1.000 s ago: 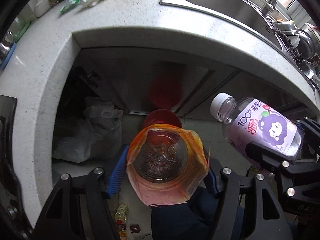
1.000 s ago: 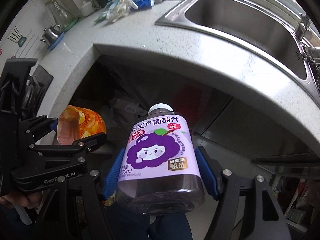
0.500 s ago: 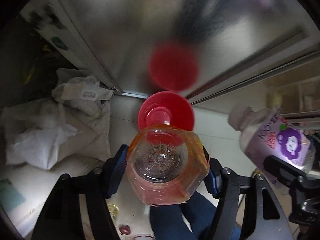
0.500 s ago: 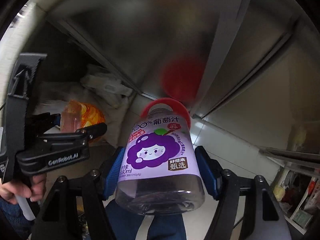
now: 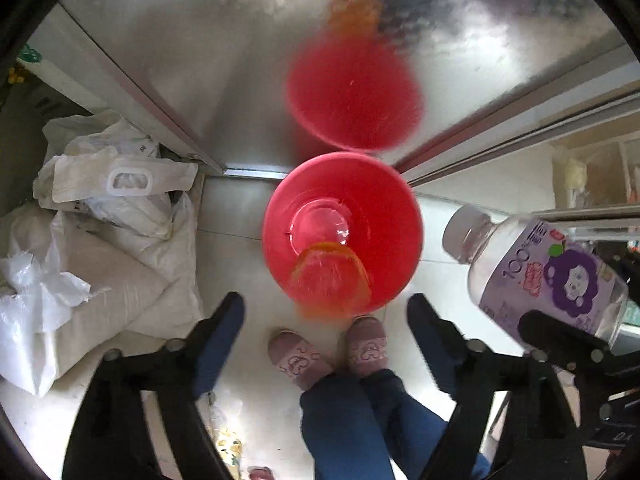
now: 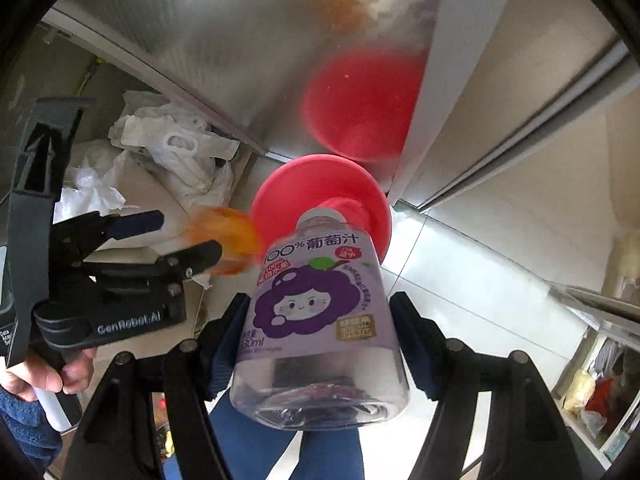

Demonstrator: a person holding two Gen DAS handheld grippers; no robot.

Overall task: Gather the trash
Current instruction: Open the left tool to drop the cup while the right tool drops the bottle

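Orange bottle (image 5: pixel 330 280) falling — left gripper (image 5: pixel 326 320) opening

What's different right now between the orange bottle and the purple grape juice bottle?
The orange bottle is loose and blurred, dropping into the red bin below the left gripper, whose jaws are opening with nothing between them. The grape juice bottle sits sharp and clamped in the right gripper, above the bin. The orange bottle has an orange wrapper; the grape juice bottle has a purple cartoon label and a pale cap. Both are clear plastic.
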